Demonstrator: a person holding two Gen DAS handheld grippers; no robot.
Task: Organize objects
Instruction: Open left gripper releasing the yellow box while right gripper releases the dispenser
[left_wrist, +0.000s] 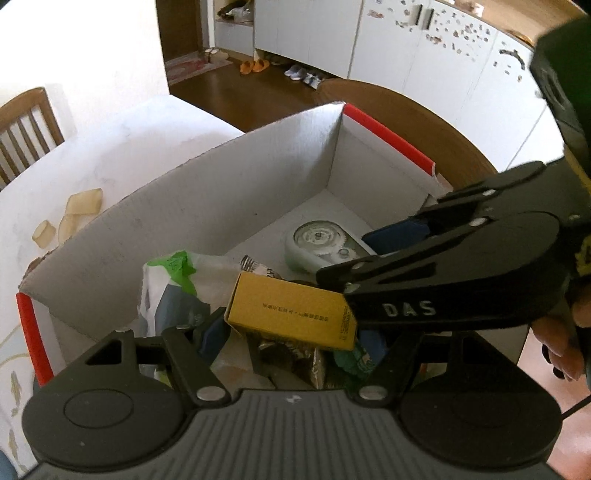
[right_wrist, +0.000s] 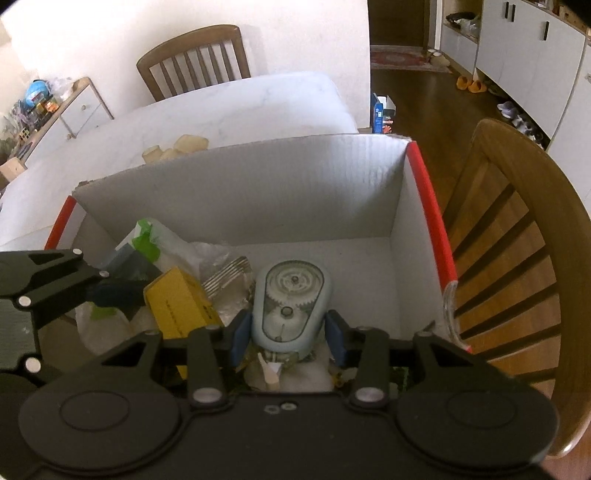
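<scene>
A white cardboard box (left_wrist: 240, 192) (right_wrist: 258, 192) with red edge strips stands on a white table. My left gripper (left_wrist: 291, 338) reaches into its near side, and its blue pads touch both ends of a small yellow carton (left_wrist: 291, 314) (right_wrist: 177, 306), which lies tilted over clutter. My right gripper (right_wrist: 288, 338) (left_wrist: 354, 254) is low on the box floor. It is shut on a pale blue correction-tape dispenser (right_wrist: 290, 306) (left_wrist: 317, 243) with clear gears. One left pad (right_wrist: 110, 291) shows beside the carton in the right wrist view.
A plastic bag with green print (left_wrist: 173, 266) (right_wrist: 147, 240), metal forks (right_wrist: 225, 277) and wrappers fill the box's left half. Yellowish clear pieces (left_wrist: 79, 203) (right_wrist: 184, 146) lie on the table behind it. A wooden chair (right_wrist: 517, 258) stands right of the box. A hand (left_wrist: 561, 343) holds the right gripper.
</scene>
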